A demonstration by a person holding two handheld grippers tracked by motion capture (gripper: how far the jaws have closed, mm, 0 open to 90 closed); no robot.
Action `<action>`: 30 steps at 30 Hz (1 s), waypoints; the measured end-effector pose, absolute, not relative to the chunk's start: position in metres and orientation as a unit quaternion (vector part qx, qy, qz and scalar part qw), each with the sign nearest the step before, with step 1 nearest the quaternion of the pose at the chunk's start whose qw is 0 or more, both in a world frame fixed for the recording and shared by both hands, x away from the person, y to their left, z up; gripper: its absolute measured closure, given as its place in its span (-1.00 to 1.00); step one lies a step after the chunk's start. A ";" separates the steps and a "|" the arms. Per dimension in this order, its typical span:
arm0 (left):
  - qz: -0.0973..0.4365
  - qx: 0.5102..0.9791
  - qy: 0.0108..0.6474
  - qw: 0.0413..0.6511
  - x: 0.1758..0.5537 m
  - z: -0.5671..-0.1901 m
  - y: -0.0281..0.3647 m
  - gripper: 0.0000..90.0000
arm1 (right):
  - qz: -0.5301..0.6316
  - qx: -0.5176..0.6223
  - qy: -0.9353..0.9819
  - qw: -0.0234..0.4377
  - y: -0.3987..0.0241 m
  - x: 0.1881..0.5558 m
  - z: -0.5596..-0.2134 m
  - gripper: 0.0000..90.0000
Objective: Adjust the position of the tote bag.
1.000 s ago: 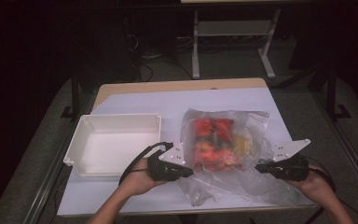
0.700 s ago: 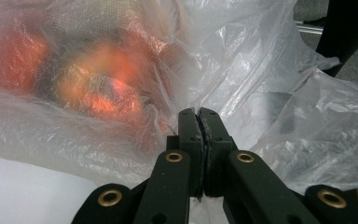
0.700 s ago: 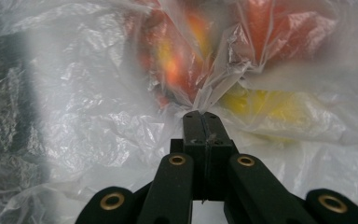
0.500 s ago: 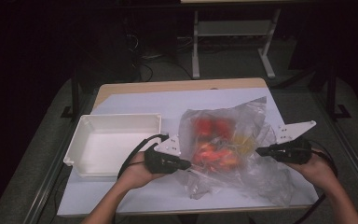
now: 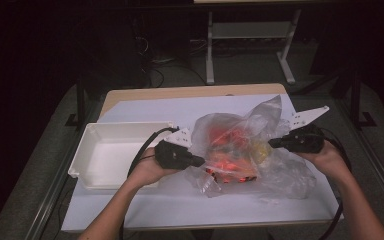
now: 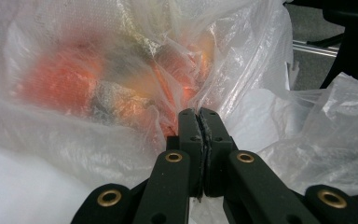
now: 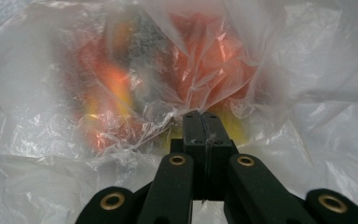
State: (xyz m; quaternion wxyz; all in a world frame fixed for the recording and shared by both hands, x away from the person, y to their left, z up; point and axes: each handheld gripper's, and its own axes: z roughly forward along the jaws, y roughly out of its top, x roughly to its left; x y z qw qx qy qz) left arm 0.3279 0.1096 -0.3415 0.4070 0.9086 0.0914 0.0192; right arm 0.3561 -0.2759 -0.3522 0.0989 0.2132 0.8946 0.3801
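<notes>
Dark room, table [image 5: 145,210] covered in white sheet. White tray [image 5: 110,150] sits left of center. Clear plastic bag [image 5: 240,145] with red/orange and yellow contents lies mid-table, right of tray. Left gripper [image 5: 200,162] clenched on bag's left side, film pinched between jaws. Right gripper [image 5: 271,143] clenched on bag's right side, same.

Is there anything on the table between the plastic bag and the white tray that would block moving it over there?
Nothing visible does. The plastic bag lies just right of the white tray, and only the left gripper, shut on the bag's edge, sits between them. The right gripper pinches the far side.
</notes>
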 end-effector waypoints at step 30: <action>0.012 0.952 0.133 0.274 0.388 -0.383 0.071 0.98 | 0.338 0.261 0.904 0.033 -0.258 0.407 -0.413 1.00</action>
